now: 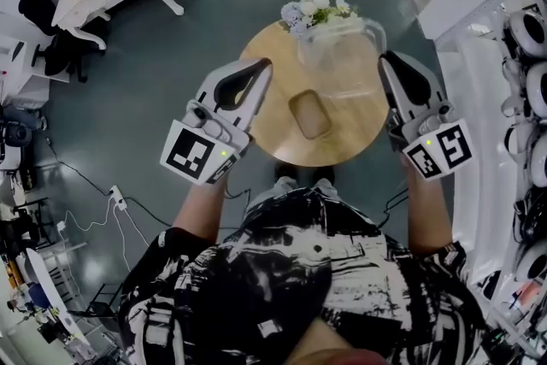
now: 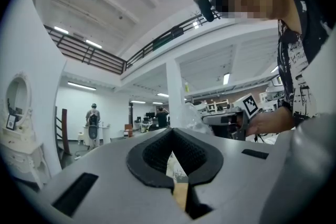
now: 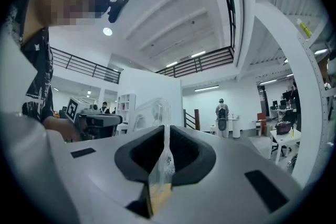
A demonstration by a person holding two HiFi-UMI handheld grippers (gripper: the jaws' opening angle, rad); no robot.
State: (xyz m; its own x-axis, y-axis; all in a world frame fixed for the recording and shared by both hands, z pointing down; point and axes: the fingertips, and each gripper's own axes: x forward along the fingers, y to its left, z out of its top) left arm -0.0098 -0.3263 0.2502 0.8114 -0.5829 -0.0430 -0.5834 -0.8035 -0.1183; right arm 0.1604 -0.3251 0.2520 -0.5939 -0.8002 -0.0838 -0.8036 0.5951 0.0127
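Left gripper point(image 1: 266, 65) fingers closed, empty, just beside the clear plastic bag point(image 1: 342, 64). Right gripper point(image 1: 385, 58) fingers pinch the bag's edge above the round bench point(image 1: 275, 137). Brown block point(image 1: 309, 115) seemingly on the bench, not bagged.

Clear plastic bag point(image 1: 340, 64), spread wide, aloft

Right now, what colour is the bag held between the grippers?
Clear and colourless: the table shows through the bag. The head view shows it best.

We read no words or numbers anywhere; only black-and-white square markers show, on the left gripper point(image 1: 261, 68) and right gripper point(image 1: 386, 62).
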